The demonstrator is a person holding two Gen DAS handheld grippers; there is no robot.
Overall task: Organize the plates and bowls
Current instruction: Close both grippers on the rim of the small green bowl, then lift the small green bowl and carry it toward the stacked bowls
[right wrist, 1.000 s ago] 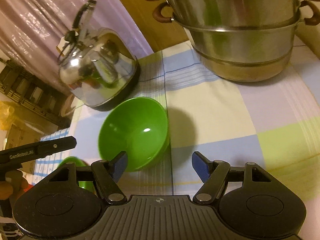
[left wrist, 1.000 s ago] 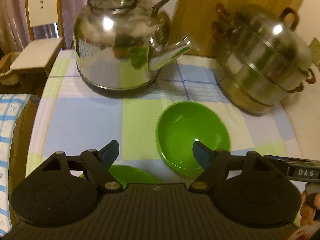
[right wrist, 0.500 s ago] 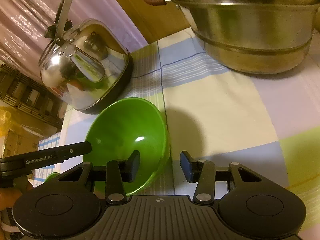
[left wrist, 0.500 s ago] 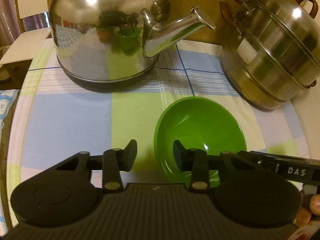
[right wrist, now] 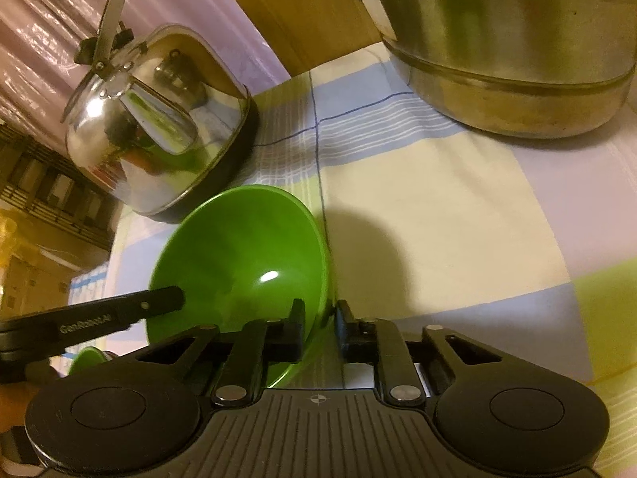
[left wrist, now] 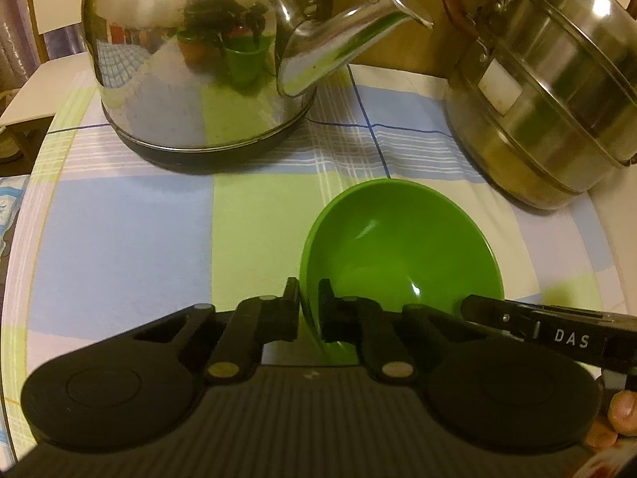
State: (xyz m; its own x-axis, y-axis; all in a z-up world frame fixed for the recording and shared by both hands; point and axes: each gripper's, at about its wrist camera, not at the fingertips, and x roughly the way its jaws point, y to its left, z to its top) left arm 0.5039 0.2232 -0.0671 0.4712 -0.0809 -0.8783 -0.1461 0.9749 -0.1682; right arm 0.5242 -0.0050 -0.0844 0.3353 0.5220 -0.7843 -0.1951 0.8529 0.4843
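Fingers, left: the left gripper (left wrist: 308, 308) had its two fingers drawn in on the near-left rim of the green bowl (left wrist: 398, 247), one outside the wall and one inside, apparently pinching it.
Fingers, right: the right gripper (right wrist: 320, 328) straddled the opposite rim of the same bowl, inner finger against the wall; a narrow gap showed beside the outer finger, so whether that pinch was complete could not be told.
Why two grips: judged as a way to keep the bowl level, since a single rim pinch lets it tip.
Bowl position: on or just above the checked tablecloth (left wrist: 131, 247), between the steel kettle (left wrist: 199, 59) and the stacked steamer pot (left wrist: 549, 91), clear of both.
Second green dish: a small part (right wrist: 85, 360) showed low at the left of the right wrist view, likely where the bowl belongs.
Risk: slick, thin rim; uneven lifting could twist it loose.
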